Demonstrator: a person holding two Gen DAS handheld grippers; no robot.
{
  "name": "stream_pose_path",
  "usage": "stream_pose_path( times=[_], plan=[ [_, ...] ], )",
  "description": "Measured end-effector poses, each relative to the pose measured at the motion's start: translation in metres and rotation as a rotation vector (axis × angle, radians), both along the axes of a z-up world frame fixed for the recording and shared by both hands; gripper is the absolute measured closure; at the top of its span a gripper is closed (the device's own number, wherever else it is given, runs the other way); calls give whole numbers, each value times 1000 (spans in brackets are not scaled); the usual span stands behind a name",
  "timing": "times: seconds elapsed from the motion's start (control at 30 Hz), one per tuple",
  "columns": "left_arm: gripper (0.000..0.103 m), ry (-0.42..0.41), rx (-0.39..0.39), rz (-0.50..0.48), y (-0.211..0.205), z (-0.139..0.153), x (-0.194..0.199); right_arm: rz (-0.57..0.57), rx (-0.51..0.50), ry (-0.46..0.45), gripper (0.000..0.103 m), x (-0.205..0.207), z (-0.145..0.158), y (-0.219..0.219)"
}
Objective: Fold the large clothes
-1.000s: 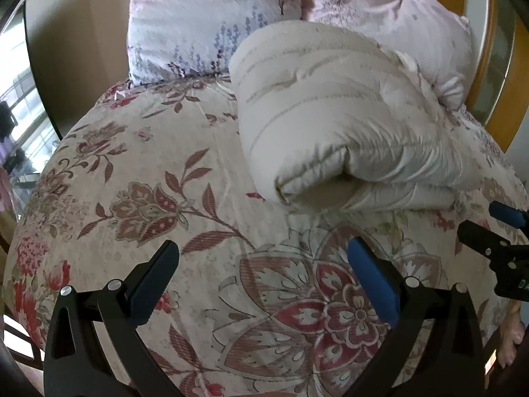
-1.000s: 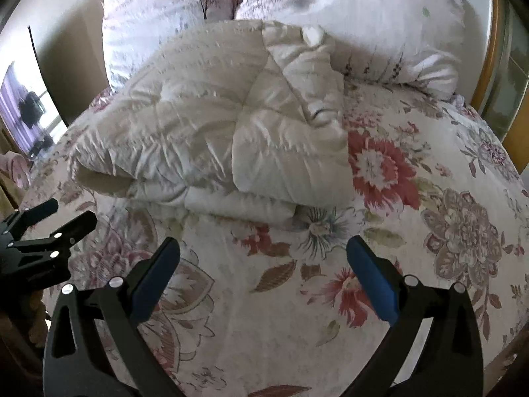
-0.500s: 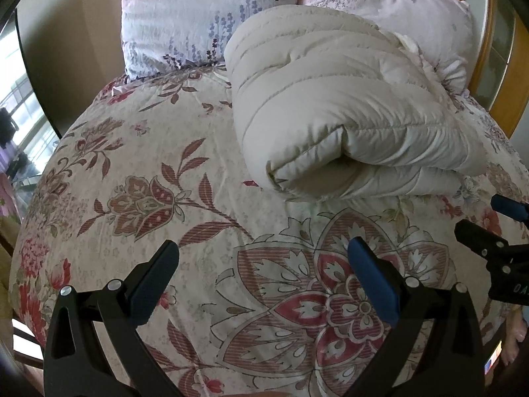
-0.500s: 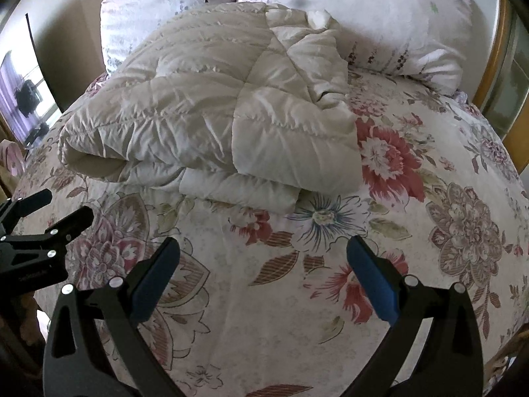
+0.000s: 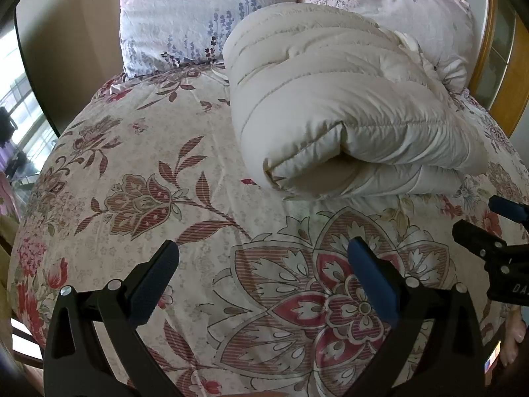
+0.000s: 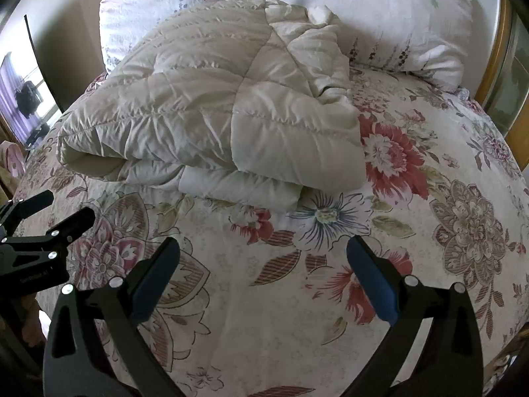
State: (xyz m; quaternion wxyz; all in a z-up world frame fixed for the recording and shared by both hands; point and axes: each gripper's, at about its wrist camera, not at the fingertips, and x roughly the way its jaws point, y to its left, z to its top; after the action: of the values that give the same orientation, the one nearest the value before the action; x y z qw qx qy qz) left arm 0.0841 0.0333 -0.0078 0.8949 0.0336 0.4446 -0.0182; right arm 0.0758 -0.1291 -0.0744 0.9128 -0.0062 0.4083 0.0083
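Note:
A cream quilted puffy garment (image 5: 334, 109) lies folded into a thick bundle on the floral bedspread (image 5: 158, 198), its rolled end facing me in the left wrist view. From the right wrist view the same bundle (image 6: 211, 115) spreads across the upper middle. My left gripper (image 5: 263, 254) hovers open over the bedspread, short of the bundle, with nothing between its blue-padded fingers. My right gripper (image 6: 263, 253) is also open and empty, just in front of the bundle's near edge. Each gripper shows at the edge of the other's view: right gripper (image 5: 489, 218), left gripper (image 6: 49, 208).
Two pale pink printed pillows (image 5: 198, 16) (image 6: 380, 20) lean against the head of the bed behind the bundle. A wooden bed frame (image 5: 506, 76) runs along the right. A window (image 5: 16, 106) is at far left. Part of a person's foot (image 5: 512, 340) shows low on the right.
Both grippers have moved forward toward the folded bundle, which looks larger and closer now. Both stayed open; the garment has not moved.

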Motion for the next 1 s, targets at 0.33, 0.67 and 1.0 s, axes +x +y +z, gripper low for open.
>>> stream_pose_path(
  times=[0.33,0.67,1.0],
  plan=[
    [1,1,1,2,-1,0,0,-9,7,5,2,1,-3,1],
    [1,2,0,3,-2,-2,0,-12,9,6,2,2,-3,2],
    [1,2,0,3,-1,-2,1,-13,13,10,2,2,-6,3]
  ],
)
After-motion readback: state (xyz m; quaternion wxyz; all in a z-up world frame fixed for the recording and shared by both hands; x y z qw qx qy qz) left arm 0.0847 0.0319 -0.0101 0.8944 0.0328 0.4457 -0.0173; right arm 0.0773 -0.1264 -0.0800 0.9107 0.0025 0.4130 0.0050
